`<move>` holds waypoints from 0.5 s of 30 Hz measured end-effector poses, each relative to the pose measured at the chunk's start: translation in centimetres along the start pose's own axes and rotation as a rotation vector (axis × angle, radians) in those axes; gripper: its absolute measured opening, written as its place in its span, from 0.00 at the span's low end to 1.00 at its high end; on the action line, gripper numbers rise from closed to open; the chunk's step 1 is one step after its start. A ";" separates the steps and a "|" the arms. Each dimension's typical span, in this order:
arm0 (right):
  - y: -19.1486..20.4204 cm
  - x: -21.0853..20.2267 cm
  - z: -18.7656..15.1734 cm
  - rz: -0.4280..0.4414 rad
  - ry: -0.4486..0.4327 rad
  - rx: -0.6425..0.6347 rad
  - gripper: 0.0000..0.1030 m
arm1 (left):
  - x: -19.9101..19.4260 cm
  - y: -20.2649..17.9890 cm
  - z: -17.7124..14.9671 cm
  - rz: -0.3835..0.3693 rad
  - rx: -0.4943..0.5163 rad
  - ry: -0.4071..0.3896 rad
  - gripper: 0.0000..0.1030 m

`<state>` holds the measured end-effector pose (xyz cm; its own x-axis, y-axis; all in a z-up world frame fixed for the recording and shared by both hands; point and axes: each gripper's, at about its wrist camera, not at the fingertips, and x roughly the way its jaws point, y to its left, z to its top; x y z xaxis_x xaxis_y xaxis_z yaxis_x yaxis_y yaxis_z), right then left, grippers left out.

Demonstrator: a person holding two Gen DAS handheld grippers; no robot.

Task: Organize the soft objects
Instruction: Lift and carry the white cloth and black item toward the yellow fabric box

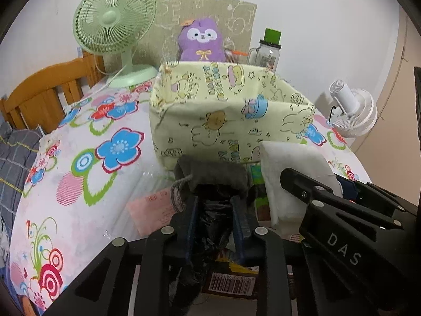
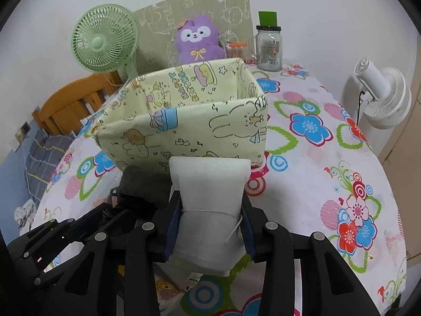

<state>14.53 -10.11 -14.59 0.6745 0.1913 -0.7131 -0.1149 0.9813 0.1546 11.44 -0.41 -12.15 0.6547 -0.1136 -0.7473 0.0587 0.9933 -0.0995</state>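
Floral cloth covers the counter [image 2: 315, 184], which carries everything here. A pale yellow fabric bin [image 2: 184, 121], printed with cartoon animals, stands open-topped near the counter's middle, its interior hidden from both views. At the far edge stand a green fan [image 1: 113, 23], a purple plush [image 2: 197, 42] propped against cardboard, and a glass jar [image 2: 269, 47] with a green cap; a white fan [image 2: 381, 97] sits just off the right edge. Just before the bin's near wall, the right tool [image 2: 210, 226] pinches a white foam pack [image 2: 210, 192] tied with string, pads pressing both its sides. Just to its left, the left tool [image 1: 213, 210] is pressed almost together on a dark grey sock [image 1: 213, 176], bunched between its pads, above papers at the near edge.
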 end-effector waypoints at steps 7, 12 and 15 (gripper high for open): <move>0.3 -1.2 0.3 0.008 -0.027 0.005 0.42 | -1.0 -0.2 0.4 -0.006 0.014 -0.037 0.19; 0.6 -2.3 0.8 0.014 -0.056 0.000 0.42 | -2.0 -0.2 1.0 -0.008 0.018 -0.062 0.19; 0.6 -3.1 1.4 0.015 -0.076 -0.001 0.43 | -2.6 -0.4 1.4 -0.010 0.022 -0.080 0.19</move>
<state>13.40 -10.11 -11.34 0.7260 0.2034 -0.6569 -0.1258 0.9784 0.1639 10.79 -0.43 -9.23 0.7117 -0.1220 -0.6918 0.0811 0.9925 -0.0916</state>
